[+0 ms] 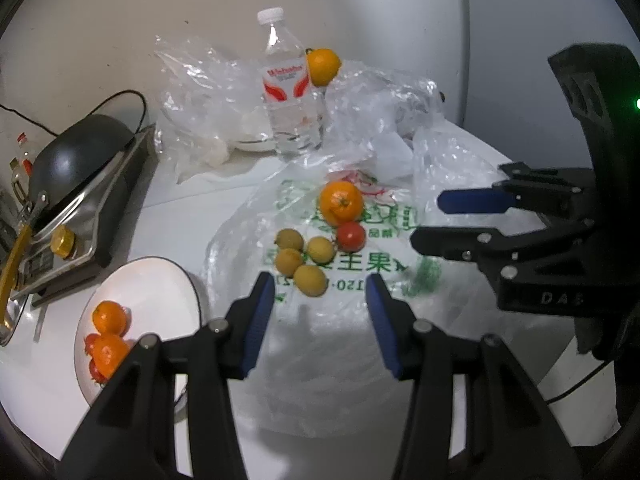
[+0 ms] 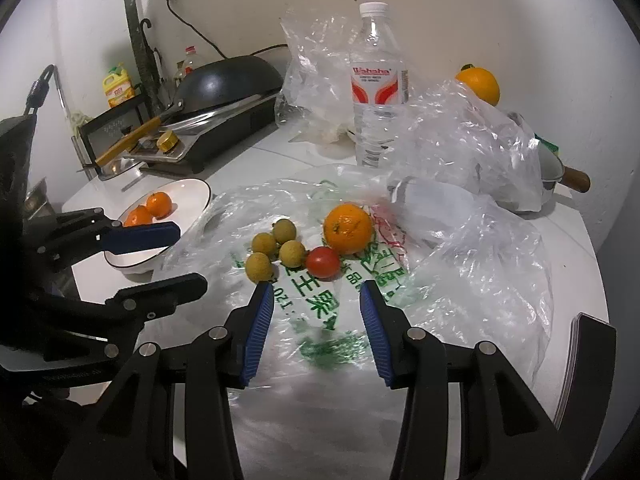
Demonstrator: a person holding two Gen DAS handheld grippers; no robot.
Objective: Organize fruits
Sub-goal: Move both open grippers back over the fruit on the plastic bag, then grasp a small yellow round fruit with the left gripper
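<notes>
An orange (image 1: 341,203) (image 2: 347,228), a red tomato (image 1: 351,236) (image 2: 323,262) and several small yellow-brown longans (image 1: 310,280) (image 2: 259,267) lie on a flat printed plastic bag (image 1: 360,272) (image 2: 320,308). A white plate (image 1: 160,296) (image 2: 192,196) at the left holds oranges (image 1: 109,317) (image 2: 159,205) and tomatoes (image 1: 94,370). My left gripper (image 1: 320,296) (image 2: 182,256) is open and empty, just short of the longans. My right gripper (image 2: 316,298) (image 1: 428,220) is open and empty, near the tomato. Another orange (image 1: 323,66) (image 2: 479,86) sits at the back.
A water bottle (image 1: 290,88) (image 2: 377,84) stands behind the bag among crumpled clear bags (image 1: 384,108) (image 2: 464,136). A black wok on a stove (image 1: 76,168) (image 2: 224,84) is at the left. A small pot with a wooden handle (image 2: 560,174) is at the right.
</notes>
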